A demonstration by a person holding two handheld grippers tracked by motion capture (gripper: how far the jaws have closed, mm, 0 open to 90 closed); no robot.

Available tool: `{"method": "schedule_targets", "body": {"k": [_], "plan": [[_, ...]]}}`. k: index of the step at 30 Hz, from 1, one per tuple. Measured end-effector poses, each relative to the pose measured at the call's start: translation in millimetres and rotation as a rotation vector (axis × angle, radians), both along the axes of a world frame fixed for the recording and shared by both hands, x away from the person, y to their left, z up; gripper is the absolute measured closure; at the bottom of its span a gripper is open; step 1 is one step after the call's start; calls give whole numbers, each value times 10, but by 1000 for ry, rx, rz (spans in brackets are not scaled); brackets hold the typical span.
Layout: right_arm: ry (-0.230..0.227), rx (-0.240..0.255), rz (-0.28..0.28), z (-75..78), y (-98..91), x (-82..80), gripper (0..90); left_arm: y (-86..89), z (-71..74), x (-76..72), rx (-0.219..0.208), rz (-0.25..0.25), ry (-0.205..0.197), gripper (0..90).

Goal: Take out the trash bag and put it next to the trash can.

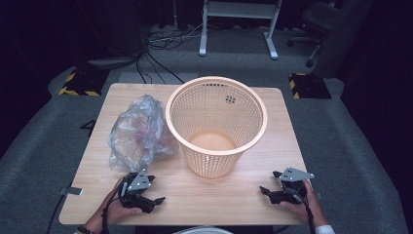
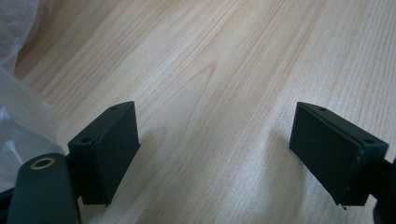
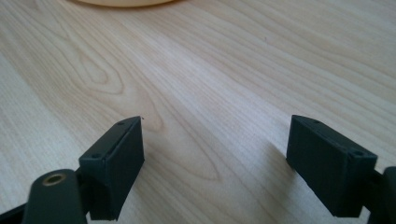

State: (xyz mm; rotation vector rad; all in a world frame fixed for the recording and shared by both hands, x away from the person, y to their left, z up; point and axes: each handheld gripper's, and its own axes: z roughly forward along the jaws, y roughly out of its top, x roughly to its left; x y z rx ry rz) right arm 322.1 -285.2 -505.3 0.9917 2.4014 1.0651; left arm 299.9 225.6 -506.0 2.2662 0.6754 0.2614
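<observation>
Peach mesh basket (image 1: 216, 122); clear bag (image 1: 138, 131); pale woodgrain table (image 1: 204, 195).

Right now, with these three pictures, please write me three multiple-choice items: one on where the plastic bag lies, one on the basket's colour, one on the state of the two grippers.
1. Where does the plastic bag lie?
A. inside the basket
B. on the table, at the basket's left side
C. on the floor

2. What colour is the basket?
A. pale orange
B. dark blue
C. green

3. How do the left gripper and the right gripper stand?
A. both shut on the bag
B. one holds the basket
C. both open, holding nothing

Key: 1 B, the high view shows the crumpled bag on the table against the basket's left side. 2 A, its mesh wall and rim are pale orange. 3 C, in each gripper view the jaws stand wide apart with bare wood between them.
</observation>
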Motion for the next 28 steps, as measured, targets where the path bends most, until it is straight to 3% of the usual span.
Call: {"method": "schedule_targets", "body": {"k": [2, 28], "plan": [[17, 9, -10, -3, -11, 15, 186, 0, 0, 0, 0, 0, 0, 153], [19, 6, -19, -4, 23, 55, 170, -5, 0, 38, 1, -13, 0, 147]]}}
